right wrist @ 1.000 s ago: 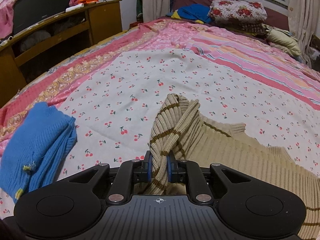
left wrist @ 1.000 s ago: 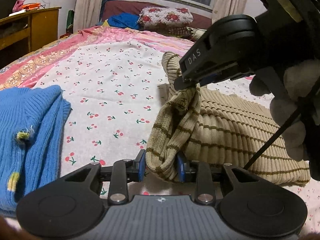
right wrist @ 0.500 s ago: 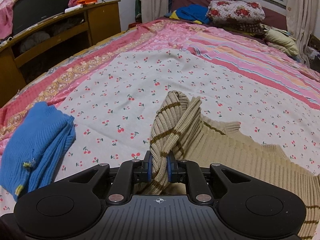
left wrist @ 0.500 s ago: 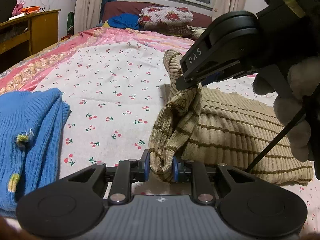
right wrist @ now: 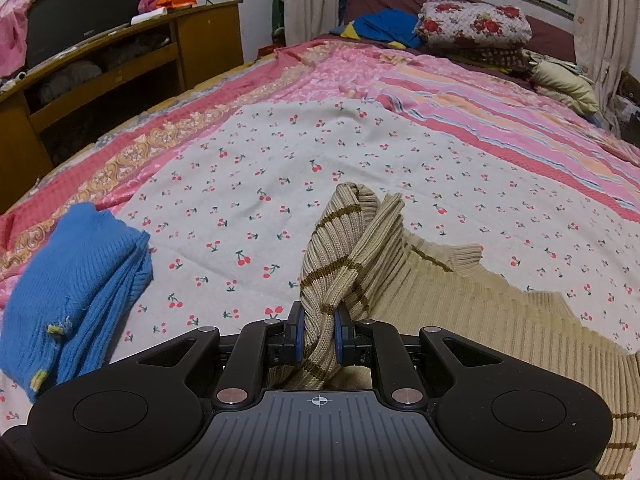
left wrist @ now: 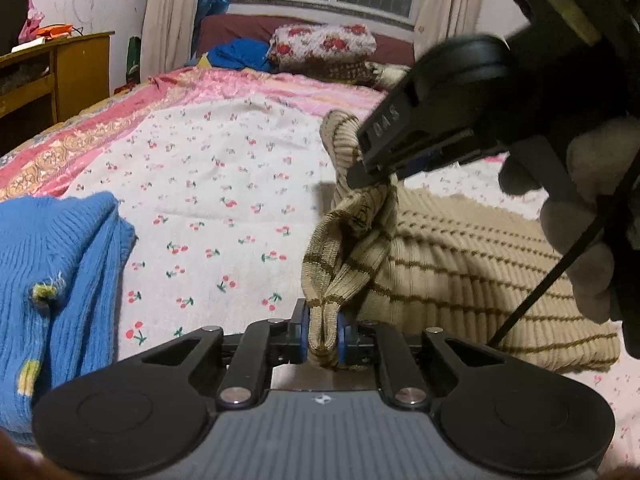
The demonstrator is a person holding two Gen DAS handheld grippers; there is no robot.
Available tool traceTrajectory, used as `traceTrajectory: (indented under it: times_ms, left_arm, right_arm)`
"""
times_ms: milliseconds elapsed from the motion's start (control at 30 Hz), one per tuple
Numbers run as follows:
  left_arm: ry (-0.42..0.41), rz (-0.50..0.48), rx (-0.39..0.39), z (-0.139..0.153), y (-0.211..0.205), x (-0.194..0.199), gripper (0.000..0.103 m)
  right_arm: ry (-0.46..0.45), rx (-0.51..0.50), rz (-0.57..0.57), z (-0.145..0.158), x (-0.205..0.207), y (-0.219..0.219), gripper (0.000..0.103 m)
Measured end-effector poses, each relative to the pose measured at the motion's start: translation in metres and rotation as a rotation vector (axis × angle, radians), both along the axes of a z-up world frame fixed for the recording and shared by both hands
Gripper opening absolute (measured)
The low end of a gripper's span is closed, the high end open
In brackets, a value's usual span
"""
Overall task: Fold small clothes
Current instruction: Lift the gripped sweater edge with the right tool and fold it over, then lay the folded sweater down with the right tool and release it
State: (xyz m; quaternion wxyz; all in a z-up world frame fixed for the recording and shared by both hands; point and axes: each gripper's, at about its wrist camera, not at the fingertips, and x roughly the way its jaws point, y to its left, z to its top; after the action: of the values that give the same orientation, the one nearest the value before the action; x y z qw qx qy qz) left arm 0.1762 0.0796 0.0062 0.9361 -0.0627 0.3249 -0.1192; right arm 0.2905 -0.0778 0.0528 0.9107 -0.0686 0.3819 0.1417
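Note:
A beige ribbed sweater with thin brown stripes (left wrist: 472, 264) lies on the cherry-print bedsheet (left wrist: 224, 184). My left gripper (left wrist: 323, 334) is shut on a bunched fold of its left edge, low by the sheet. My right gripper (right wrist: 318, 336) is shut on another bunch of the same sweater (right wrist: 480, 312), held higher; it shows in the left wrist view (left wrist: 374, 174) above and beyond the left gripper. The fabric between the two grips hangs twisted.
A folded blue knit garment (left wrist: 52, 272) lies on the sheet to the left, also in the right wrist view (right wrist: 76, 276). A wooden cabinet (right wrist: 120, 68) stands left of the bed. Pillows and bedding (right wrist: 472, 28) sit at the far end.
My left gripper has closed from loosely around the sweater's edge to pinched tight on it. The right gripper has lifted its bunch slightly. The blue garment has not moved.

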Motion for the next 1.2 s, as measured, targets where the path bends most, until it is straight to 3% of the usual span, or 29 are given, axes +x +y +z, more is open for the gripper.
traceTrajectory:
  times_ms: [367, 700, 967, 1200]
  left_arm:
    - [-0.044, -0.074, -0.058, 0.028, -0.03, -0.016, 0.018]
    - [-0.071, -0.266, -0.077, 0.055, -0.111, -0.02, 0.018]
    - [-0.034, -0.417, -0.029, 0.051, -0.195, -0.02, 0.018]
    - [0.03, -0.485, 0.033, 0.032, -0.246, -0.022, 0.018]
  right_arm:
    - [-0.026, 0.077, -0.04, 0.02, -0.014, -0.041, 0.013]
    - [-0.068, 0.191, -0.152, 0.044, -0.033, -0.139, 0.012]
    - [-0.053, 0.311, -0.302, 0.023, -0.047, -0.239, 0.011]
    - [-0.017, 0.443, -0.412, -0.018, -0.066, -0.306, 0.011]
